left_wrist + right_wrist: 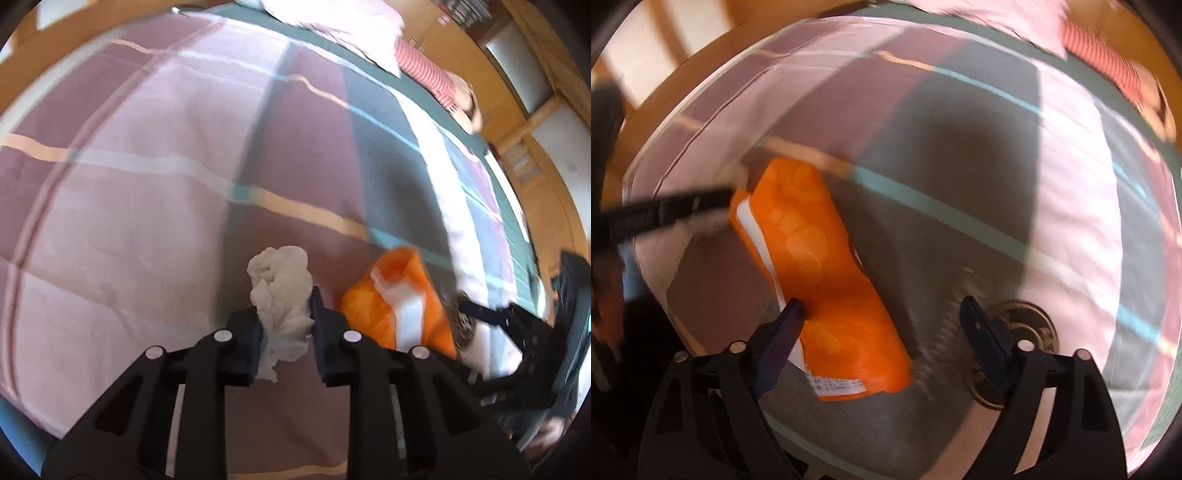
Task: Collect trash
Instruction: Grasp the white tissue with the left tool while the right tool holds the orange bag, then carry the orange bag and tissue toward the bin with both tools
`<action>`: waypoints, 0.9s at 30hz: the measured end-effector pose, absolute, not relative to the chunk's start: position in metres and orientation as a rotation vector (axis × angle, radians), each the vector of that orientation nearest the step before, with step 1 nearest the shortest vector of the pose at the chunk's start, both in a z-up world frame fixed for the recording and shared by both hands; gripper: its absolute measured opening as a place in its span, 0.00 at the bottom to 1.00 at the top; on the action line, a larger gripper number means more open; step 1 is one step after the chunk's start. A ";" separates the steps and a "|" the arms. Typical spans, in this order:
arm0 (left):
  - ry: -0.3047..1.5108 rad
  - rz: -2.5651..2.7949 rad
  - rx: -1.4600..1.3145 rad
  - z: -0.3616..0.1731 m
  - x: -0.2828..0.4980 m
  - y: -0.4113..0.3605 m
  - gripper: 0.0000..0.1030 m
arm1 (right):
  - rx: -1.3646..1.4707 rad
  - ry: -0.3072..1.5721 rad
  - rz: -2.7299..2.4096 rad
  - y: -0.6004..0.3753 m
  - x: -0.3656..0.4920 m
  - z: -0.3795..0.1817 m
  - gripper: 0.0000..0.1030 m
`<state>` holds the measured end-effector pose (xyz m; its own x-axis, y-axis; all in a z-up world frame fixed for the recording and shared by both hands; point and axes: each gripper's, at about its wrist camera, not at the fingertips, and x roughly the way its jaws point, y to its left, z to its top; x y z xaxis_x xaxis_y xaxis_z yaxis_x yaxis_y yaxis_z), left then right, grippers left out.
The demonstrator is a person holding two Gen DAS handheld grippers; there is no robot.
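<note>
My left tongs pinch the crumpled tissue above the bed. My right tongs gape wide, empty, over the orange wrapper. Next, I judge: close on it.

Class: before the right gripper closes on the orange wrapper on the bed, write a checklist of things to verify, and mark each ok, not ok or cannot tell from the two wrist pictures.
1. Left gripper grips the crumpled tissue between its fingers: ok.
2. Right gripper is open wide: ok.
3. Orange wrapper lies between the right fingers: ok, though off-centre, against the left finger.
4. Round metal object is clear of the right finger: cannot tell; the finger overlaps it in view.
5. Picture is sharp enough to judge contact: not ok, motion blur.
6. Bedspread will stay out of the pinch: cannot tell.
</note>
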<state>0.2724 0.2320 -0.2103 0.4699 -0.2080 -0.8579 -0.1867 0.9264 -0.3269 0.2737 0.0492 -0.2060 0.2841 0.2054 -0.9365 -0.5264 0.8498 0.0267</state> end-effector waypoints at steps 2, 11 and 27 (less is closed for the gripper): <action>1.070 0.027 -0.417 -0.207 0.272 0.240 0.22 | -0.347 1.172 0.504 0.063 0.269 -0.208 0.87; 1.018 0.076 -0.457 -0.194 0.271 0.252 0.22 | -0.294 1.163 0.563 0.084 0.265 -0.206 0.89; 0.942 0.072 -0.619 -0.168 0.245 0.292 0.22 | -0.323 1.106 0.512 0.129 0.248 -0.212 0.89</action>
<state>0.2451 0.2923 -0.1675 0.5989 -0.2042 -0.7744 -0.3194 0.8258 -0.4648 0.2480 0.1292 -0.2122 0.3505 0.2310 -0.9076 -0.5429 0.8398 0.0041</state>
